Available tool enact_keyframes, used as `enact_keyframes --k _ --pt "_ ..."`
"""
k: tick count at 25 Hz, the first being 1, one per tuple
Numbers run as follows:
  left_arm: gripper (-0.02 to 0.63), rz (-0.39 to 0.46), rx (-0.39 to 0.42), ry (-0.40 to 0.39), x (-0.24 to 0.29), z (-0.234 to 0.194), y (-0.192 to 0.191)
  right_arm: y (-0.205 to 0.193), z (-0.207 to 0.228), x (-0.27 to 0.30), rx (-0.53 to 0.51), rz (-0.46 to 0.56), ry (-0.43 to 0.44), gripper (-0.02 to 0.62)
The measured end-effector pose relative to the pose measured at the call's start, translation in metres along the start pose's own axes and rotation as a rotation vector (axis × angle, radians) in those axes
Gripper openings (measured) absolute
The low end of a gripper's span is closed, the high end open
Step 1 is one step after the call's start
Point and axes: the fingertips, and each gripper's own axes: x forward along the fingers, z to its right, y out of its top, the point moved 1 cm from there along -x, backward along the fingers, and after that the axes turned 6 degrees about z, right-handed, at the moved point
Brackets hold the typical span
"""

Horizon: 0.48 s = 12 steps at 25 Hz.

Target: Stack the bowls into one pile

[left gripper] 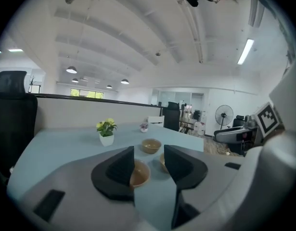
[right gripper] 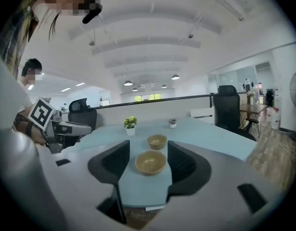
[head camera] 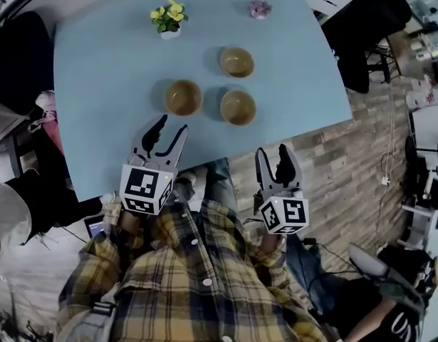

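Head view: nearest the person, the left gripper (head camera: 170,128) hangs over the near edge of the counter (head camera: 97,84). The right gripper (head camera: 273,153) hangs just short of that edge, at about 5 o'clock from the bowls. Both sets of jaws stand spread wide with nothing between the pads, and each gripper view shows only counter and bowls beyond them.

The three tan bowls sit apart in a loose triangle, none stacked yet. Taking the group as a clock face, the left bowl (head camera: 183,97) is at about 9 o'clock, at 12 o'clock from the left gripper. The right bowl (head camera: 238,107) is at about 4 o'clock and the far bowl (head camera: 236,62) at about 1 o'clock.

They look small, stiff and probably light. Their smooth, rounded walls would likely slip in a squeeze across the body. A firmer hold would be at the rim, one jaw inside and one outside. I cannot tell the material, so set them down gently.

Farther off at 11 o'clock stands a flower pot (head camera: 169,18), with a small plant (head camera: 259,8) at 1 o'clock.
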Motion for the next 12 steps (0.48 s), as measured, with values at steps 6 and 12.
enact_keyframes --k 6,12 --pt "0.181 0.032 -0.026 0.169 0.028 -0.016 0.02 0.024 0.029 0.07 -0.046 -0.013 0.173 0.229" --pt "0.181 0.064 -0.046 0.325 0.049 -0.017 0.037 0.041 0.047 0.127 -0.078 -0.026 0.354 0.229"
